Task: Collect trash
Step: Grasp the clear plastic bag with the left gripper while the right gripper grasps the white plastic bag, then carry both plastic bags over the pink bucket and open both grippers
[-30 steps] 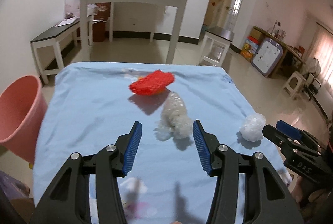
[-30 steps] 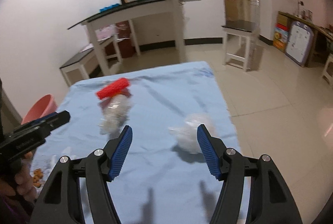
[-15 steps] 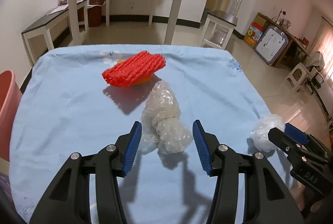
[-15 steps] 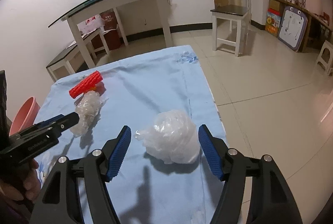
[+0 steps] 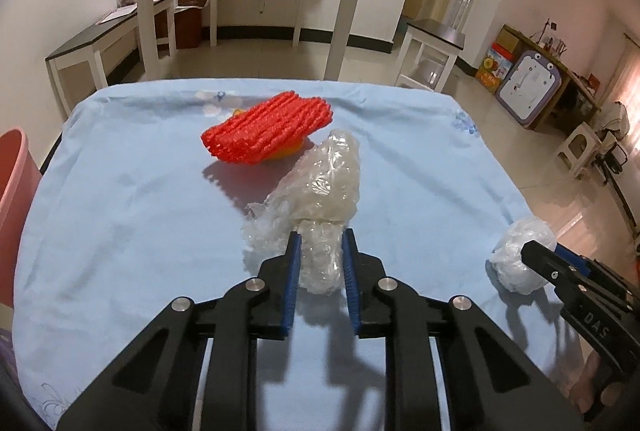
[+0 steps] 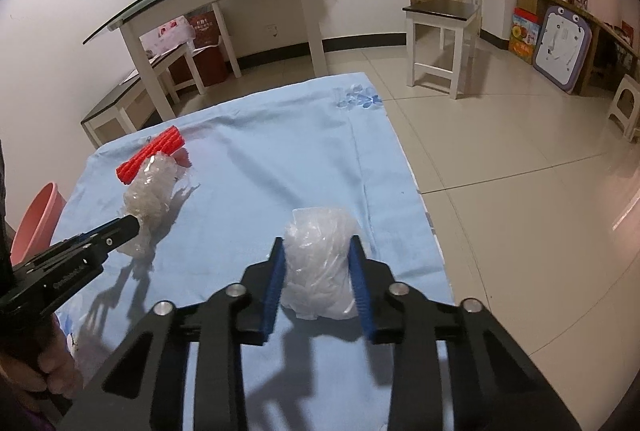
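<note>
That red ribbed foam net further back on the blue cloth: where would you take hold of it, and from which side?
Probably across its short width, near the end closest to you. The red foam net lies flat and long, slanting across the cloth, so fingers straddling its two long edges from above should squeeze the soft ribs. Something orange sits under it, which could get pinched too.

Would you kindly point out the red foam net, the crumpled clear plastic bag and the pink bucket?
Red foam net (image 5: pixel 267 131), left wrist view, ribbed top.
Crumpled clear plastic bag (image 5: pixel 324 187), left wrist view, bulging middle.
Pink bucket (image 6: pixel 38 221), right wrist view, rim.
</note>
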The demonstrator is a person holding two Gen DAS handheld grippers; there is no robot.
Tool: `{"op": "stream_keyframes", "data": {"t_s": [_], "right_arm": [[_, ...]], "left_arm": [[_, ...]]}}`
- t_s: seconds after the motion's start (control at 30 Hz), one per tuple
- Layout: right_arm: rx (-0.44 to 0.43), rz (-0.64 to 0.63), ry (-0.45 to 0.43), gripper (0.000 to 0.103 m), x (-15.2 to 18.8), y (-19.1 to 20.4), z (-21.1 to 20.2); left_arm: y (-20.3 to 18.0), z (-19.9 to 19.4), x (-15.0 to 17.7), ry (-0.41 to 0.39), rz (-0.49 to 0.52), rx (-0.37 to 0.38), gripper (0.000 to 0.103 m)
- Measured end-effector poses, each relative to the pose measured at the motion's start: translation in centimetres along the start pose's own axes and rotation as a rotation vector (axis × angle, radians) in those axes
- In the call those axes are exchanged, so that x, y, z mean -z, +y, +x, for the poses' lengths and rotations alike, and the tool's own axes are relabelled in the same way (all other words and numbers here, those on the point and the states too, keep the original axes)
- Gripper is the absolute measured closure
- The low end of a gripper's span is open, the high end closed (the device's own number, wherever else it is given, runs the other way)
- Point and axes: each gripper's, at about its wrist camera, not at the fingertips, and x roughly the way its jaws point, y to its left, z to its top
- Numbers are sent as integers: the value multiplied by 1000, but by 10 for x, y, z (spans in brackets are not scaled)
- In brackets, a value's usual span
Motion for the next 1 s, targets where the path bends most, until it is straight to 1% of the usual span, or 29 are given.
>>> {"op": "stream_keyframes", "data": {"t_s": [0.07,0.13,0.27,0.47,0.7,0.8,1.0], "right_arm": [[-8,3,-2,81,0,1,-3],[-15,3,-8,81,0,4,-6],[-37,-4,-28,82,-1,17,-16],[-108,-20,-46,82,-2,49,-31],[-208,-90,-90,82,-8,106,-47],[-252,-111,-86,82,-10,130,-48],[-343,-176,-97,82,-21,182,-52]], "left_arm": [[0,-5,0,-12,2,5,84],[0,-13,1,-27,9,6,84],[4,-31,1,-54,12,9,84],[20,-64,2,-102,4,-9,84],[49,-104,3,-157,-18,-60,84],[64,-120,2,-186,-29,-96,84],[98,-149,0,-233,-87,-159,84]]}}
